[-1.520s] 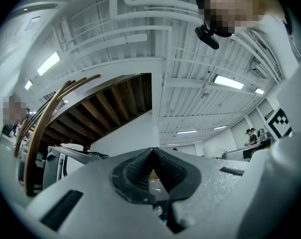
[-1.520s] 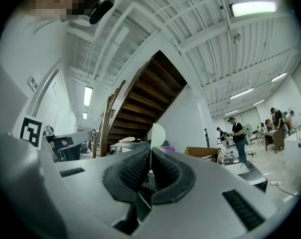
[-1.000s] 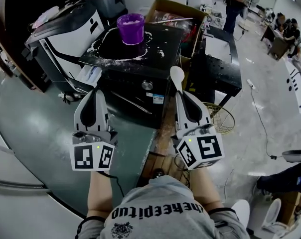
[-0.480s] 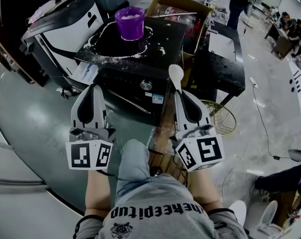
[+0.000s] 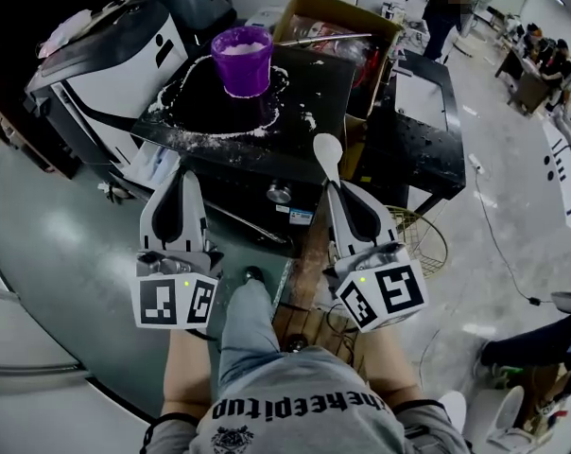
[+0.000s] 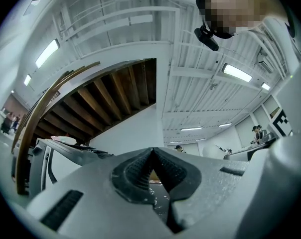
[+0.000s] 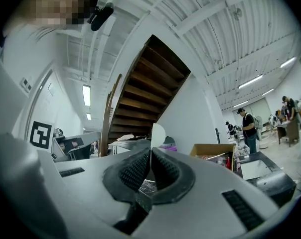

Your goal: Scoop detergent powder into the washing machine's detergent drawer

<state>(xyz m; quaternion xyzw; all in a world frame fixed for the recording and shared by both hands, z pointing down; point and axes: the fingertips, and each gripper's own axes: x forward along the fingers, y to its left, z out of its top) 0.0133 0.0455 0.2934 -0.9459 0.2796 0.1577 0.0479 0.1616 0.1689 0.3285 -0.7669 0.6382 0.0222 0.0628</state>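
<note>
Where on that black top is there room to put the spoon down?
The barest patch is the right side of the black top, between the purple cup and the cardboard box. Close around the cup it is crowded with spilled powder, heaviest at the left and front.

We see the left gripper [image 5: 181, 176] and right gripper [image 5: 336, 187] in matt, grainy white plastic, their pads [image 6: 133, 173] ribbed black rubber; the spoon [image 5: 327, 149] is smooth white plastic. The bucket [image 5: 244, 57] is glossy purple plastic; the desk [image 5: 309, 88] glossy black, gritty with white powder [image 5: 186, 121]; the box [image 5: 314, 12] matt cardboard.
</note>
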